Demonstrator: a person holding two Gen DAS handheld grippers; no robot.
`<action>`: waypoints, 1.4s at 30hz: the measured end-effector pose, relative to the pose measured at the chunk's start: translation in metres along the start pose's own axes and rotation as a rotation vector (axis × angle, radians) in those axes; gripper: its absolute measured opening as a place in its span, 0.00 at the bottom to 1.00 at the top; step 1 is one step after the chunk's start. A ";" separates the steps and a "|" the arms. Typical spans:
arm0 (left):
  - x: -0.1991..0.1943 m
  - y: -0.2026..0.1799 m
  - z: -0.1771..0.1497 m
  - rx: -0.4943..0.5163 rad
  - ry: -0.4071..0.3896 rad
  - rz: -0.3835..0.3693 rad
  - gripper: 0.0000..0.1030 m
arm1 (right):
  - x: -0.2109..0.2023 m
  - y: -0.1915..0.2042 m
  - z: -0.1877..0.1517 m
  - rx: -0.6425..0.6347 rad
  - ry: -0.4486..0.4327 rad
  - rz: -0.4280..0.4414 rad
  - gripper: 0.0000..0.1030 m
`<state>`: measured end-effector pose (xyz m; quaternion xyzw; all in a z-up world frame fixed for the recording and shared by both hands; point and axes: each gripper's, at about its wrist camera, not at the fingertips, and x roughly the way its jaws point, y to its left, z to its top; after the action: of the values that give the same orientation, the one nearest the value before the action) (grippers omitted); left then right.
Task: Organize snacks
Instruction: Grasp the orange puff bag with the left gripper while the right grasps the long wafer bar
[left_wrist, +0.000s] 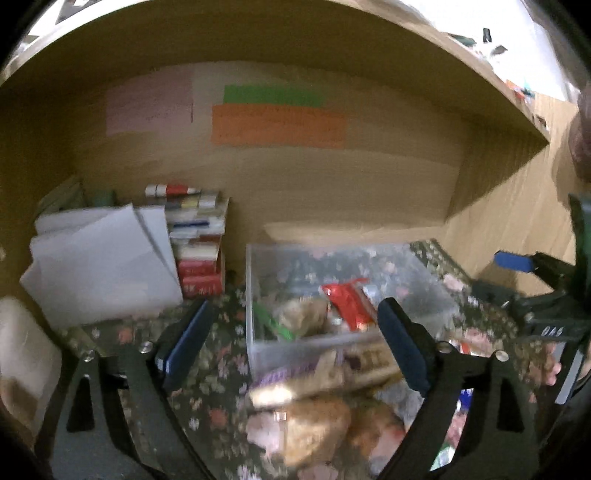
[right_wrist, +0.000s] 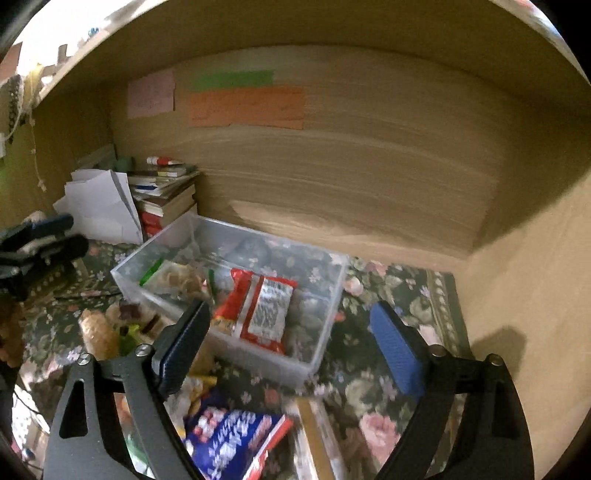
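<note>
A clear plastic bin (left_wrist: 255, 280) (right_wrist: 325, 291) stands on a floral cloth in a wooden desk nook. It holds a red snack packet (left_wrist: 347, 302) (right_wrist: 266, 310) and a clear bag with a green edge (left_wrist: 303, 314) (right_wrist: 173, 277). My left gripper (left_wrist: 299, 336) is open and empty, just in front of the bin, above loose snacks: a long brown box (left_wrist: 325, 376) and pastry packs (left_wrist: 314, 424). My right gripper (right_wrist: 291, 347) is open and empty over the bin's near right corner. A blue and red snack bag (right_wrist: 236, 439) lies below it. The right gripper shows in the left wrist view (left_wrist: 535, 273).
A stack of books (left_wrist: 195, 243) (right_wrist: 166, 195) and white folded paper (left_wrist: 99, 258) (right_wrist: 99, 206) stand at the back left. Coloured notes (left_wrist: 277, 118) (right_wrist: 243, 103) are stuck on the back panel. A wooden side wall (right_wrist: 524, 295) closes the right. The left gripper shows at the left (right_wrist: 33, 247).
</note>
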<state>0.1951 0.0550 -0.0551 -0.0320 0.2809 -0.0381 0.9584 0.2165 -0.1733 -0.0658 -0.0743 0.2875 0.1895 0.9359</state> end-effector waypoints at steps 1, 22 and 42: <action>-0.001 -0.001 -0.005 -0.004 0.012 0.000 0.89 | -0.004 -0.002 -0.007 0.014 -0.003 -0.008 0.85; 0.030 -0.008 -0.096 -0.085 0.190 -0.002 0.73 | 0.015 -0.047 -0.103 0.137 0.196 -0.011 0.79; 0.018 -0.009 -0.090 -0.079 0.144 0.003 0.42 | 0.027 -0.049 -0.106 0.152 0.205 0.010 0.33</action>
<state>0.1607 0.0403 -0.1397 -0.0668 0.3502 -0.0278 0.9339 0.2022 -0.2357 -0.1671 -0.0207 0.3957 0.1631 0.9035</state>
